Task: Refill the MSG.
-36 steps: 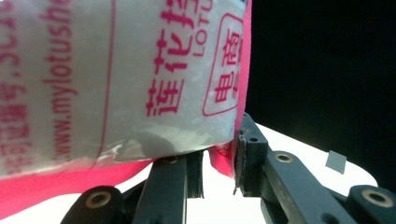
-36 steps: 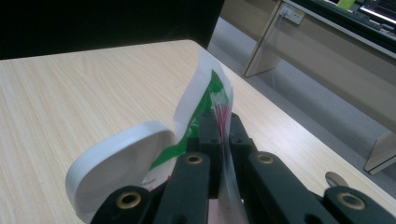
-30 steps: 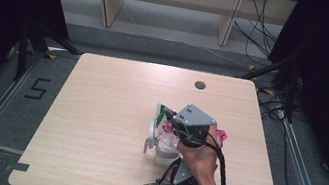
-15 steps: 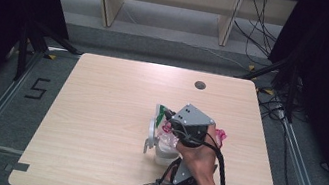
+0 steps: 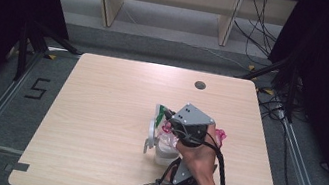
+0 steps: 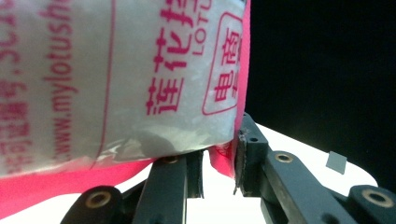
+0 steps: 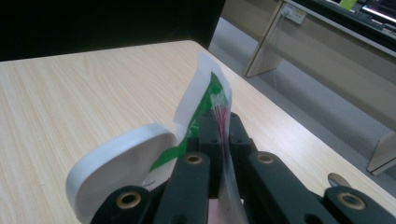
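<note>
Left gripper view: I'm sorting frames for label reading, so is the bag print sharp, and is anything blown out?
Left gripper view: the bag print is soft from closeness but legible; the table is blown out white. High view: evenly lit, no glare.

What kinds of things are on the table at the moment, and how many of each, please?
Pink-and-white printed plastic bags: 1
White tubs with a hinged lid: 1
Green-and-white labels: 1
Hand-held grippers, left and right: 2
Total: 5
</note>
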A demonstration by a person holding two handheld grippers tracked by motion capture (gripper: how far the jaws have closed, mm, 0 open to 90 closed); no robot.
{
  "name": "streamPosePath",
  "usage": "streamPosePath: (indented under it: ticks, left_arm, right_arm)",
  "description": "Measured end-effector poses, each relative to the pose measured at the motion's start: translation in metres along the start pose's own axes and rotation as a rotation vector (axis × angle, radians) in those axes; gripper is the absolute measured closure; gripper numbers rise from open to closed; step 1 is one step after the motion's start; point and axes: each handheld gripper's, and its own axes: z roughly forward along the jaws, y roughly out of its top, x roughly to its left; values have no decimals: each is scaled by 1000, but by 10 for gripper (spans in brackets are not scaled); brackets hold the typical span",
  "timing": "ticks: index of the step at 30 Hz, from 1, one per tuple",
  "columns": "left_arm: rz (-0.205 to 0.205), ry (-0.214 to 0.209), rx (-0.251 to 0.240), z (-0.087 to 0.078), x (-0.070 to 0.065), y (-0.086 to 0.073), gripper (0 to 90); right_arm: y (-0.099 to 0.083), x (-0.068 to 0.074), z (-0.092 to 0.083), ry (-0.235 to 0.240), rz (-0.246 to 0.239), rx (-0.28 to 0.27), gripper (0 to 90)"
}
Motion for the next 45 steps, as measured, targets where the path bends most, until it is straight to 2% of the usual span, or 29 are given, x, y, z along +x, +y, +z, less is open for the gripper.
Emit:
streamPosePath:
  ticks: [4,5,8,11,14,18,19,23,36,37,38,40,42,45]
  left_arm:
    - [4,-13,7,-2,0,1,756]
    - [3,-8,-5,-1,0,0,756]
    - [4,-9,9,-2,0,1,755]
    - [5,3,-6,-1,0,1,756]
    - [6,2,-2,-1,0,1,756]
    - [5,4,-7,-2,-1,1,756]
    - [5,3,-7,-2,-1,1,756]
    - [6,3,-5,-1,-1,1,755]
    - [5,3,-6,-1,-1,1,755]
    - [6,3,-5,-1,-1,1,756]
    - [7,3,-4,-1,-1,1,755]
    - [7,3,-2,-1,-1,0,755]
    - [7,3,-3,-1,-1,0,756]
    - [5,4,-6,0,-1,1,756]
  right_arm:
    - [1,-1,-2,5,10,-7,894]
    - [1,-1,-2,5,10,-5,894]
    - [1,1,0,1,0,-2,894]
    - [2,0,-2,-3,-11,-4,894]
    - [1,2,-1,4,8,4,894]
    - [2,1,-1,5,-1,-5,894]
    - [2,2,-2,3,13,-3,894]
    - [2,2,-1,5,-2,-1,894]
    - [1,0,-2,3,12,-5,894]
    - [1,-2,-2,-6,-2,-10,894]
    - [1,-1,-2,-3,19,-6,894]
    - [1,-1,-2,-2,25,-4,894]
    - [1,-1,0,0,3,-3,894]
    - [1,-1,-1,3,5,-7,894]
